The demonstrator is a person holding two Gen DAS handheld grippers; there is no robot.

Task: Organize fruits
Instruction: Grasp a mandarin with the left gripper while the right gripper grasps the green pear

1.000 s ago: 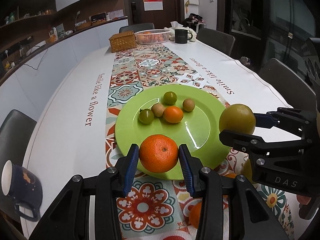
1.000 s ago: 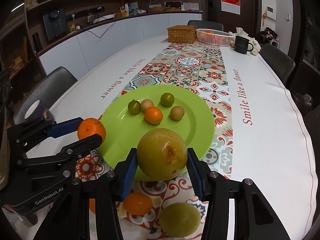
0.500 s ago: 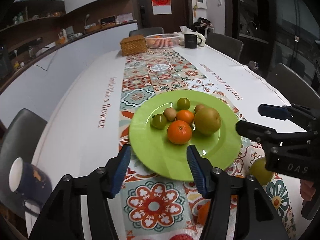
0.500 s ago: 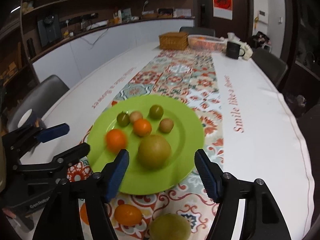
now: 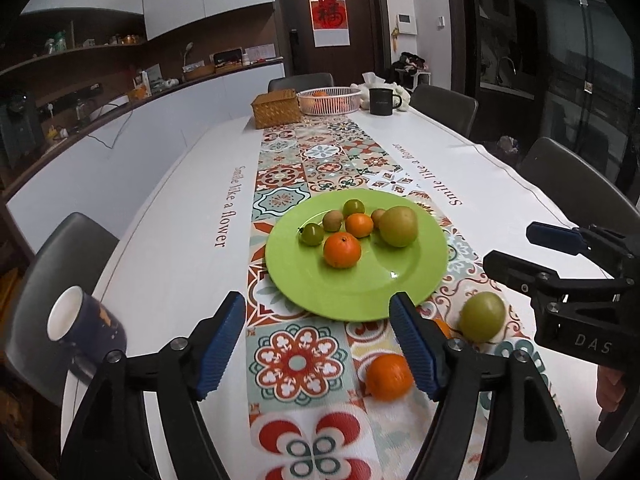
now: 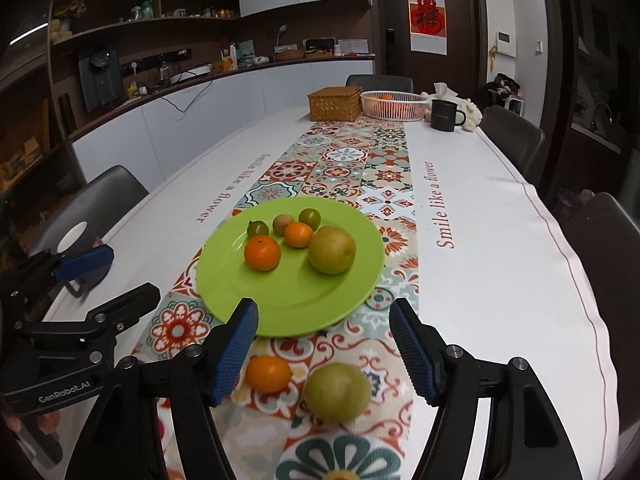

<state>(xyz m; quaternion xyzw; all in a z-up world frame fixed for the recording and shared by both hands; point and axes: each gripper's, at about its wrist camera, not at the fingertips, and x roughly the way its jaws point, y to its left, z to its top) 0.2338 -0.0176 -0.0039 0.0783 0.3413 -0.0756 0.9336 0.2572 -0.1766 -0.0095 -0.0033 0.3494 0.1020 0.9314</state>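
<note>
- Your left gripper (image 5: 318, 344) stands wide apart with nothing between its ribbed blue pads, hanging just short of the near rim of the green plate (image 5: 424, 276).
- Your right gripper (image 6: 324, 344) is spread just as wide and holds nothing; it too sits at the near rim of the plate, to the right of the left gripper.
- Nearer to you than the plate, on the patterned woven runner (image 6: 348, 168), lie a smooth small orange (image 6: 268, 374) and a round, dull yellow-green fruit (image 6: 338, 392) close beside it on the right, apart from the plate.
- The plate is round, glossy and shallow, lying flat on the runner.
- On the plate, toward its near middle, rest a dimpled mandarin (image 6: 262, 253) on the left and a large speckled pear-coloured fruit (image 6: 332, 250) on the right, not touching.
- Behind them on the plate cluster a smaller orange (image 6: 298, 234), a brownish kiwi-like fruit (image 6: 283, 223) and two small dark green fruits (image 6: 310, 218).
- Left of the plate, near the edge of the white table (image 6: 500, 240), is a dark blue mug (image 5: 86, 330) with a white inside.
- Far beyond the plate stand a woven box (image 6: 335, 103), a white slatted basket (image 6: 394, 105) with orange fruit in it, and a black mug (image 6: 445, 115).
</note>
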